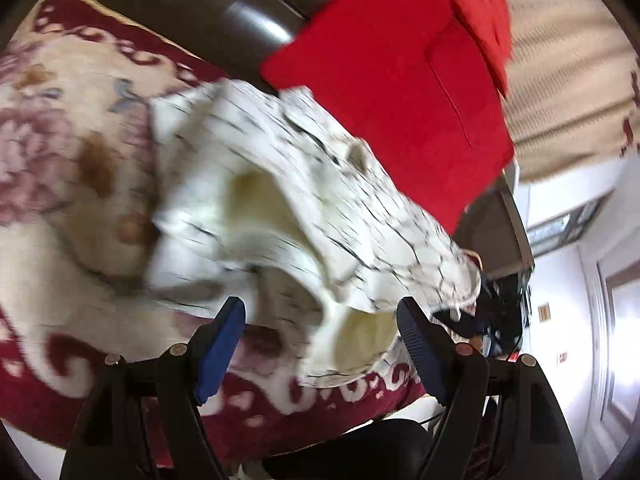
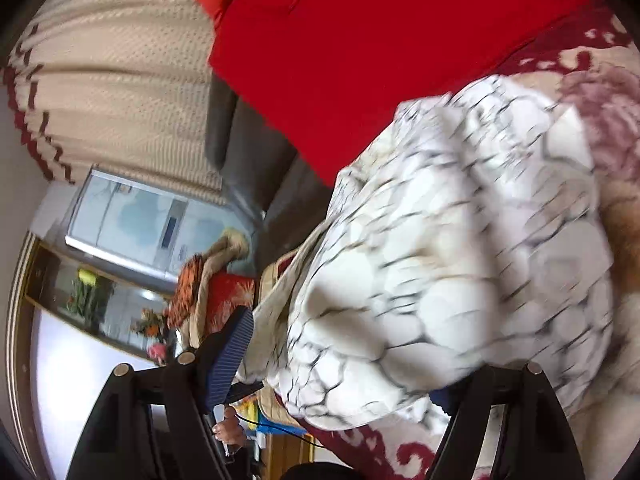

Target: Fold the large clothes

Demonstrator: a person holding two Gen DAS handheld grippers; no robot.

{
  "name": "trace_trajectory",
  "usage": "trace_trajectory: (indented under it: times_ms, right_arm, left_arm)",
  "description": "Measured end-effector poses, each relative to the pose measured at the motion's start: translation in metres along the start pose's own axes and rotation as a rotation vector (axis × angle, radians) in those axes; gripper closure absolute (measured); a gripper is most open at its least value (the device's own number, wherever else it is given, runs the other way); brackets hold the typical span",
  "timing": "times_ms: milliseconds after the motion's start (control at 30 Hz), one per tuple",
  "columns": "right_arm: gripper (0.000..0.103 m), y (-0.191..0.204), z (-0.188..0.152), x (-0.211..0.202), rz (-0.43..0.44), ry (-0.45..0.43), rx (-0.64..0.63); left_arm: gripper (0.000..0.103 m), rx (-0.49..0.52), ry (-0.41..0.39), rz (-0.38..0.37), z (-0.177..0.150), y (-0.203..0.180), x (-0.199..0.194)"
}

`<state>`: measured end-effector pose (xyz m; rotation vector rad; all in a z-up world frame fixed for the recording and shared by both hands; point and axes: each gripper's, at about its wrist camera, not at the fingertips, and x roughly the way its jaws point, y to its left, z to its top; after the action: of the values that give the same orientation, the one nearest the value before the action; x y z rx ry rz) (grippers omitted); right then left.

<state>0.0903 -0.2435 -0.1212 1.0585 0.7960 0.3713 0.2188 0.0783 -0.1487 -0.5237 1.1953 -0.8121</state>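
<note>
On the floral blanket point(image 1: 60, 208), cream with dark red scrollwork and faded pink blooms, lies the garment point(image 1: 304, 184), a white cloth veined with thin dark lines like cracked marble. It sits in a loose crumpled heap, its pale yellowish inside showing through an opening near the front. Both views are blurred.

From the left wrist view, the left gripper point(image 1: 320, 344) has its jaws spread wide, blue pads facing each other. The lower folds of the garment hang between them, yet neither pad presses on the cloth; it is released. Beyond the heap, a red cloth point(image 1: 392, 92) lies flat and folded, touching the garment's far edge. A dark glossy headboard point(image 1: 224, 12) curves behind it, and a beige curtain point(image 1: 572, 80) with dark red trim hangs to the right.

From the right wrist view, the right gripper point(image 2: 344, 376) also stands open. Its left blue pad point(image 2: 232, 356) is clear of the fabric at the heap's edge, while the other finger is mostly hidden under the garment point(image 2: 460, 272), which bulges over it. No clamp on the cloth shows. The red cloth point(image 2: 360, 60) fills the top of this view, with the blanket point(image 2: 600, 120) to the right. A hand point(image 2: 228, 432) holding a small object appears low down, below the blanket's edge.
</note>
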Motion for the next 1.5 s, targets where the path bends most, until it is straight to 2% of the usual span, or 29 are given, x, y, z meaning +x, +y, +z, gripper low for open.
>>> trace_trajectory:
  times_ms: [67,167,267,367,467,567,633,733,833,900,1000,1067,1167,1233,1267,1333,1433,1467,1500]
  right_arm:
    - [0.024,0.002,-0.001,0.012,-0.018,0.020,-0.007]
    - [0.024,0.005,0.003,0.027,-0.016,0.047,-0.012]
    - [0.024,0.014,0.014,0.037,-0.011,0.036,-0.043]
    - [0.024,0.017,0.039,0.040,0.010,-0.010,-0.042]
    - [0.025,0.015,0.070,0.044,0.021,-0.076,-0.024]
    - [0.024,0.004,0.093,0.041,0.003,-0.210,0.022]
    - [0.023,-0.010,0.103,0.027,-0.036,-0.317,0.071]
    - [0.023,-0.028,0.103,0.003,-0.048,-0.363,0.106]
    - [0.023,-0.027,0.095,-0.019,-0.165,-0.378,0.026]
    - [0.023,-0.028,0.088,-0.026,-0.219,-0.350,-0.004]
    - [0.023,-0.026,0.077,-0.027,-0.349,-0.286,-0.071]
    - [0.023,-0.024,0.068,-0.028,-0.400,-0.262,-0.129]
    - [0.024,-0.013,0.064,-0.018,-0.424,-0.238,-0.178]
    - [0.024,-0.005,0.064,-0.006,-0.456,-0.205,-0.209]
    - [0.025,-0.001,0.065,0.001,-0.481,-0.186,-0.228]
    - [0.026,0.002,0.070,0.020,-0.555,-0.127,-0.276]
    - [0.028,0.005,0.076,0.053,-0.666,-0.050,-0.345]
    - [0.028,0.003,0.078,0.062,-0.696,-0.034,-0.362]
    - [0.028,0.002,0.081,0.074,-0.747,-0.015,-0.393]
  left_arm:
    - [0.024,0.006,0.030,0.017,-0.001,-0.005,0.019]
    - [0.026,0.007,0.088,0.000,0.003,-0.010,0.040]
    - [0.028,0.085,0.088,-0.058,0.017,-0.031,0.040]
    - [0.028,0.144,0.039,-0.090,0.053,-0.058,0.035]
    - [0.028,0.173,-0.073,-0.046,0.107,-0.074,0.033]
    - [0.029,0.072,-0.318,0.038,0.160,-0.059,0.017]
    - [0.029,-0.009,-0.408,0.067,0.168,-0.042,0.005]
    - [0.029,-0.046,-0.388,0.066,0.155,-0.021,-0.002]
    - [0.029,-0.028,-0.375,0.157,0.122,-0.003,-0.009]
    - [0.029,-0.039,-0.357,0.208,0.109,0.005,-0.005]
    - [0.029,-0.084,-0.339,0.271,0.066,0.016,-0.012]
    - [0.029,-0.130,-0.372,0.303,0.047,0.015,-0.015]
    - [0.029,-0.131,-0.458,0.379,0.028,-0.002,-0.007]
    - [0.028,-0.097,-0.511,0.475,0.027,-0.019,0.005]
    - [0.028,-0.064,-0.509,0.544,0.029,-0.024,0.016]
    - [0.028,-0.024,-0.468,0.620,0.035,-0.021,0.031]
    - [0.028,-0.033,-0.418,0.655,0.034,0.001,0.049]
    - [0.028,-0.068,-0.397,0.654,0.036,0.008,0.052]
    - [0.028,-0.108,-0.386,0.620,0.041,0.016,0.052]
